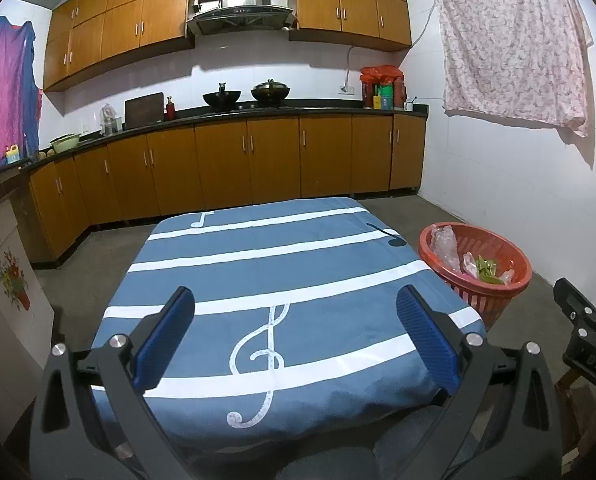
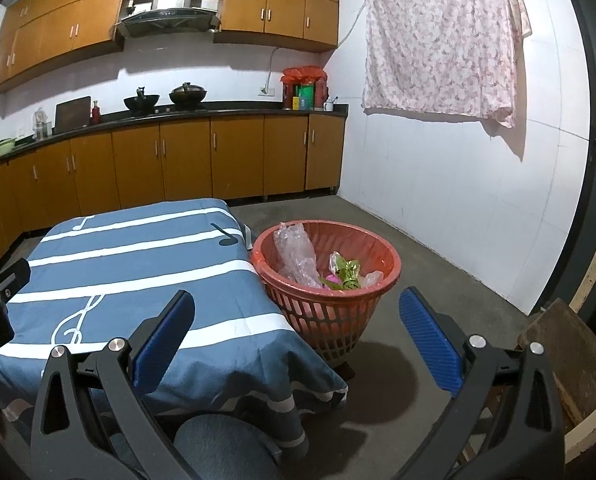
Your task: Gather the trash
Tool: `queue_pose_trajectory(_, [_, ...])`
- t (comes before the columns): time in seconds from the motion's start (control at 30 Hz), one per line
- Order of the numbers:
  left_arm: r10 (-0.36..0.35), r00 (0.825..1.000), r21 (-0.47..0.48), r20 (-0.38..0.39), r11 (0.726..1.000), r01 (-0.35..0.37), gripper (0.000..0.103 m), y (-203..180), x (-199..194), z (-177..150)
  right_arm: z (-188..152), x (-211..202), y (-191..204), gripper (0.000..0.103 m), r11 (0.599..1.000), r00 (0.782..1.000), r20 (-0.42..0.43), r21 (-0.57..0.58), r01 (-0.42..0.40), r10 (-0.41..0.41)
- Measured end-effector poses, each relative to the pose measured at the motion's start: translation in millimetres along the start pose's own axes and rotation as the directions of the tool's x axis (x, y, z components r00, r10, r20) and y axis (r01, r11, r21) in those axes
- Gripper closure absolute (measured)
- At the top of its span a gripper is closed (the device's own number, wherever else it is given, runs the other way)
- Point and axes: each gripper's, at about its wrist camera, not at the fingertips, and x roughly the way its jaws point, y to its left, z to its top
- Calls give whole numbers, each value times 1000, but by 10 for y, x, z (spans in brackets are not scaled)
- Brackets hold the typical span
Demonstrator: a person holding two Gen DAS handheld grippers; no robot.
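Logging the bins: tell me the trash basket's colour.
Red-orange plastic basket with a slotted lattice wall; clearest in the right wrist view.

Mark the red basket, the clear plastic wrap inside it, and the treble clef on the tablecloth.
red basket (image 2: 326, 320): right wrist view, front lattice wall.
clear plastic wrap (image 2: 294, 252): right wrist view, middle of the crumpled sheet.
treble clef (image 1: 264, 356): left wrist view, central loop.

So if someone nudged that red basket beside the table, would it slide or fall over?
The red basket probably tips easily: it narrows toward its base and flares at the rim. It looks light, being slotted plastic holding only crumpled clear plastic and wrappers. On the rough floor it may catch rather than slide.
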Motion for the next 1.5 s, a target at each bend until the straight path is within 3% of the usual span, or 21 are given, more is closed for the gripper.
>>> queue_pose_trajectory(1.5, [-1, 1000, -24, -22, 1000, 1, 4, -16, 19, -47, -38, 19, -4, 2, 1000, 1000, -21, 2, -1, 1])
